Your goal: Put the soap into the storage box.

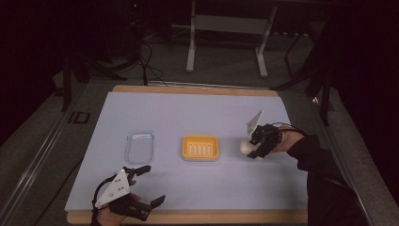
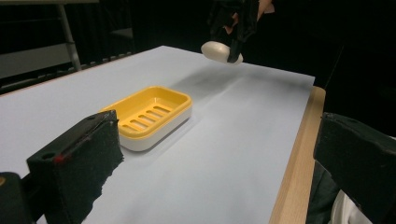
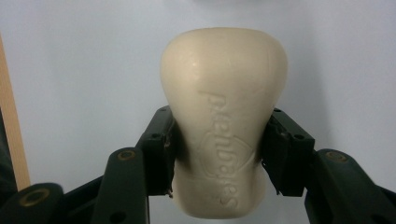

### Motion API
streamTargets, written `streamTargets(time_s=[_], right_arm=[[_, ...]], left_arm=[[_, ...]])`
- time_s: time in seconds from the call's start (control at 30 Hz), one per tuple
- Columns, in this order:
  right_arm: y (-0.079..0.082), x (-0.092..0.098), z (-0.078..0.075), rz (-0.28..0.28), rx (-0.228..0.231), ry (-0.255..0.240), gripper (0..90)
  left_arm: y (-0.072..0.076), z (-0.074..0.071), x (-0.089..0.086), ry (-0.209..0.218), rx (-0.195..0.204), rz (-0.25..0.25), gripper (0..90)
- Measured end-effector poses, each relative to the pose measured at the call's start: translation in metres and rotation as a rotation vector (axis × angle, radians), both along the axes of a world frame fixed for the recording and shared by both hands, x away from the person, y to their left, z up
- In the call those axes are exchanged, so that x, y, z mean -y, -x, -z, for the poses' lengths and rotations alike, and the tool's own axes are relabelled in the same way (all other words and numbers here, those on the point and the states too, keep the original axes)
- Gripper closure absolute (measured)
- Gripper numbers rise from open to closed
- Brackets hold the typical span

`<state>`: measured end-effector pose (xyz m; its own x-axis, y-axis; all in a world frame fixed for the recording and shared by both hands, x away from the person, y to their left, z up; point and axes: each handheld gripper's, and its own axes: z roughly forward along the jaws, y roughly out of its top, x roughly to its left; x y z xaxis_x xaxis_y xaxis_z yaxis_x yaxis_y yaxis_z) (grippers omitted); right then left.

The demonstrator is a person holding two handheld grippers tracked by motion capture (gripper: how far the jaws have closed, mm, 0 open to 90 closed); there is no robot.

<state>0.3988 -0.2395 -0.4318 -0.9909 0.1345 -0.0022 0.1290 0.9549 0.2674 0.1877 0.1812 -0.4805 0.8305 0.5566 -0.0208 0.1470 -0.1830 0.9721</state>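
Between the black jaws of the right gripper (image 3: pixel 217 154) sits a cream bar of soap (image 3: pixel 223 116), pinched across its narrower waist so that the broad rounded end juts out past the fingertips and the embossed lettering faces the gripper's own camera. The pads (image 3: pixel 159 154) press on both flanks of the bar, closed only as far as its width allows. Seen from the left gripper view, the soap (image 2: pixel 219 50) hangs clear of the pale blue mat (image 2: pixel 224 154), a soft shadow on the surface beneath it, which suggests it is being carried rather than resting. Just beside this claw, toward the middle of the table, lies the yellow soap dish (image 1: pixel 201 147), slotted tray up and empty, the likely place for the bar; holding it by the waist would let the claw lower it flat into the tray. Beyond the dish, well apart from the soap, stands a clear plastic lid or tray (image 1: pixel 139 146). The left gripper (image 1: pixel 151 184) waits at the near edge of the wooden table (image 1: pixel 188 217), jaws spread wide with nothing between them, apparently idle while the right hand (image 1: pixel 282 141) does the carrying.
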Motion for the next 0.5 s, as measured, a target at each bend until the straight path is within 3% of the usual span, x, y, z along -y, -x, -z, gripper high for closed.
streamTargets(time_s=[0.17, 0.5], right_arm=[[0.000, -0.008, -0.004, -0.014, 0.006, -0.017, 49.8], [-0.003, -0.027, -0.017, -0.044, 0.028, -0.039, 49.8]], left_arm=[[0.001, 0.001, 0.003, -0.039, 0.004, -0.006, 1.2], [0.001, 0.000, 0.002, -0.022, 0.013, -0.002, 1.2]])
